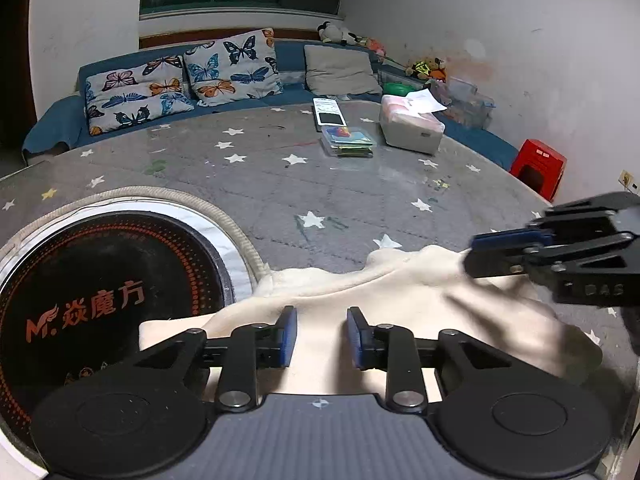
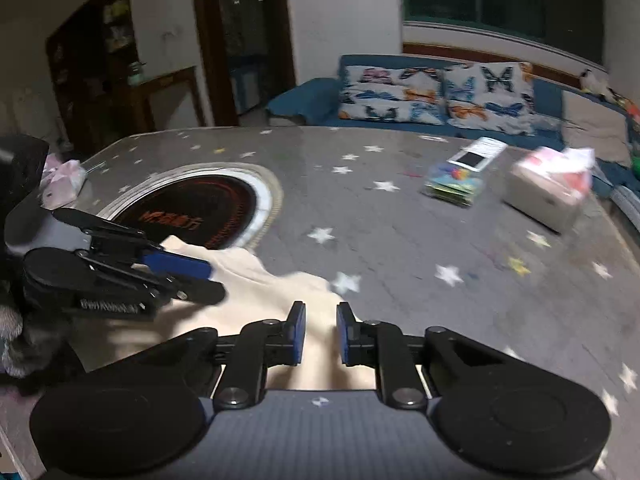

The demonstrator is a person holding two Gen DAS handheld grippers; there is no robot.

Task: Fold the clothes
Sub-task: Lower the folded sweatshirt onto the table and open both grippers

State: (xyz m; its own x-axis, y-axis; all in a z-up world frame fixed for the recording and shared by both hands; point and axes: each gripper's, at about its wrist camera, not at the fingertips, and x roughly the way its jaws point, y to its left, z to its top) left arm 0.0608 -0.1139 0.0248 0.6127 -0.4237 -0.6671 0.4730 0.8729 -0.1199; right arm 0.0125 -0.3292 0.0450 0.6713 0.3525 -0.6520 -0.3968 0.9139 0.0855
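Note:
A cream garment [image 1: 400,300] lies rumpled on the grey star-patterned table [image 1: 280,184], close to its near edge. My left gripper [image 1: 322,336] hovers over the garment's near left part, open, its blue pads apart with bare cloth beneath them. From the right, my right gripper [image 1: 474,254] comes in with its fingers close together at a raised ridge of the cloth. In the right wrist view my right gripper [image 2: 321,332] has a narrow gap filled by the garment [image 2: 280,292]. My left gripper [image 2: 208,280] sits at the left over the cloth.
A round black induction hob [image 1: 112,280] is set into the table left of the garment. Farther back lie a tissue box [image 1: 412,128], a stack of cards [image 1: 348,142] and a flat white box [image 1: 328,112]. A blue sofa with butterfly cushions [image 1: 180,84] and a red stool [image 1: 538,164] stand beyond.

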